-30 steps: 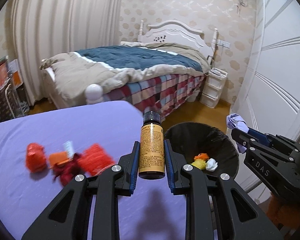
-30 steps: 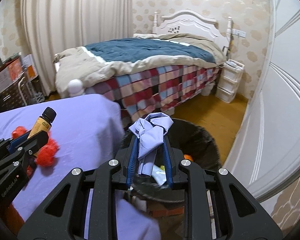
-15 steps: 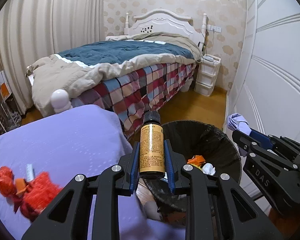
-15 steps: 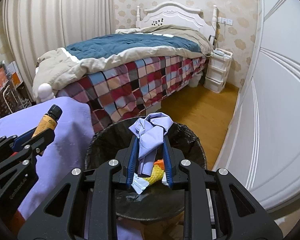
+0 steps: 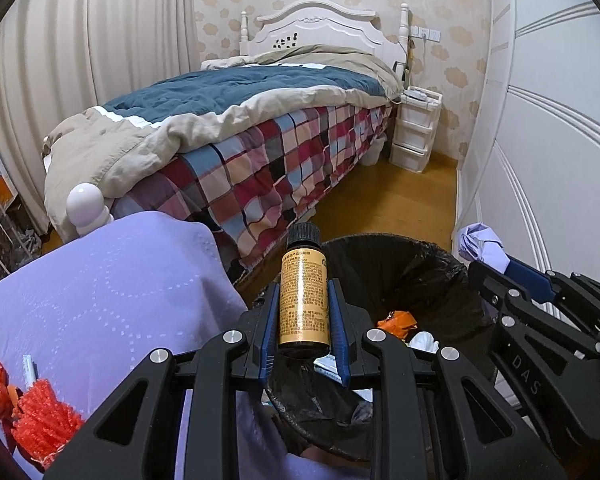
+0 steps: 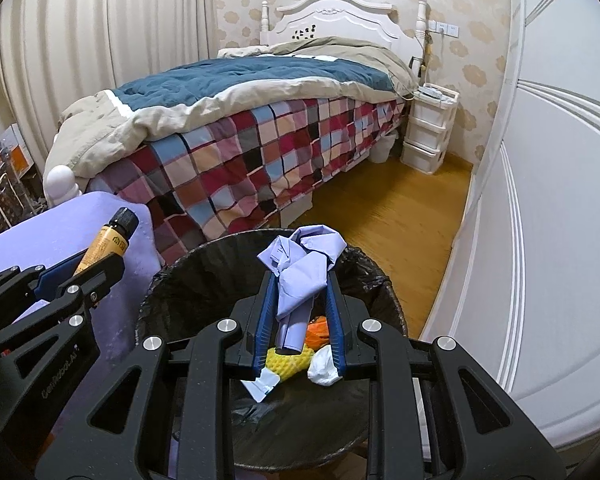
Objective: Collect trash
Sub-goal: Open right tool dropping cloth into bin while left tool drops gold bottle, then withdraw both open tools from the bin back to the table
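Your left gripper (image 5: 304, 320) is clamping the amber bottle (image 5: 303, 304) upright at the bin (image 5: 440, 256) rim. Your right gripper (image 6: 300, 308) is pinching crumpled lilac paper (image 6: 300, 268) over the black-lined bin (already holding orange, yellow and white scraps (image 6: 320, 368)).

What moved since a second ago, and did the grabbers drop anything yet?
Both grippers swung from the purple table toward the bin. The right gripper now hangs over it. Nothing dropped: left gripper still clamps the bottle, right still clamps the paper.
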`<act>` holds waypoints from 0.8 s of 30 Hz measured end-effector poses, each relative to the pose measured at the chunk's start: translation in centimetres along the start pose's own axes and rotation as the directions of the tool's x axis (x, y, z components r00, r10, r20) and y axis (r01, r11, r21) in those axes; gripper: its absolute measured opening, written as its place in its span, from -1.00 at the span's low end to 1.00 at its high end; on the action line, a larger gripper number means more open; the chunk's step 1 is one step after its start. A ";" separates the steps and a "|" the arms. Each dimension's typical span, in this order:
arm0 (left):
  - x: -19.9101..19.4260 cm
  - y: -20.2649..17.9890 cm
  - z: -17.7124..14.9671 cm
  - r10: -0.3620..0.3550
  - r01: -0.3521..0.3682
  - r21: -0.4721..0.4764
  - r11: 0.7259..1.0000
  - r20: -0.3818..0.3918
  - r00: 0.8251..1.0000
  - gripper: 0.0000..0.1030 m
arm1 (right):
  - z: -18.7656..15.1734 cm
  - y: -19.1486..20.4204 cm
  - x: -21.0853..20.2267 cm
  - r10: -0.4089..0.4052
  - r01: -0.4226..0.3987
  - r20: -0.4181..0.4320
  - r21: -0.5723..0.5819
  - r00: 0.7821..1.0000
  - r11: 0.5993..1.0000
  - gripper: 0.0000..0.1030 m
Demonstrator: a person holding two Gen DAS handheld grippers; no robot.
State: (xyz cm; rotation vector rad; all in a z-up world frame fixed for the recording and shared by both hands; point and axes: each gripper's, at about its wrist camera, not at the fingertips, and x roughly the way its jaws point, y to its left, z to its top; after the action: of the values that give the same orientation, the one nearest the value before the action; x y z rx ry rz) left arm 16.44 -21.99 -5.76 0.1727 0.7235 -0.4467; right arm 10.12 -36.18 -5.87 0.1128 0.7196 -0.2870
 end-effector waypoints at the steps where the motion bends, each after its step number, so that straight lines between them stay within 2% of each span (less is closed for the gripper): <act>1: 0.1 -0.1 -0.1 0.001 -0.001 0.003 1.000 -0.004 1.000 -0.52 | 0.0 -0.1 0.1 -0.001 0.001 -0.002 0.002 1.000 1.000 -0.53; 2: 0.2 -0.1 0.0 0.004 -0.004 0.005 1.000 -0.006 1.000 -0.51 | 0.0 -0.2 0.2 -0.005 0.005 0.000 0.005 1.000 1.000 -0.53; 6: 0.3 0.0 0.1 0.014 -0.014 0.001 1.000 0.002 1.000 -0.03 | 0.1 -0.5 0.6 -0.008 0.008 0.001 0.011 1.000 1.000 -0.51; 8: 0.2 0.0 0.1 0.016 -0.016 -0.003 1.000 0.011 1.000 0.04 | 0.1 -0.6 0.6 -0.014 0.014 0.003 0.011 1.000 1.000 -0.48; 11: -0.1 0.2 0.1 0.028 -0.028 0.001 1.000 0.023 0.999 0.28 | 0.2 -0.7 0.2 -0.024 0.023 0.015 0.024 1.000 0.999 -0.22; 13: -0.4 0.4 0.1 0.038 -0.038 0.000 0.999 0.038 0.999 0.43 | 0.2 -0.8 -0.1 -0.029 0.029 0.022 0.026 0.999 0.999 -0.19; 20: -2.1 1.5 0.1 0.067 -0.065 -0.028 0.997 0.049 0.997 0.53 | 0.3 -0.7 -1.4 -0.049 0.048 0.039 0.034 0.998 0.998 0.28; 24: -3.7 2.7 -0.4 0.078 -0.075 -0.057 0.996 0.046 0.996 0.54 | -0.1 -0.5 -2.7 -0.040 0.038 0.046 0.043 0.998 0.998 0.33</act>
State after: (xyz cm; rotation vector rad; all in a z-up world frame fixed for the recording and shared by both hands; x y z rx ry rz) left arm 14.99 -18.28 -3.59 0.1369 0.6786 -0.3565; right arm 8.04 -36.04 -4.16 0.1322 0.6702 -0.3408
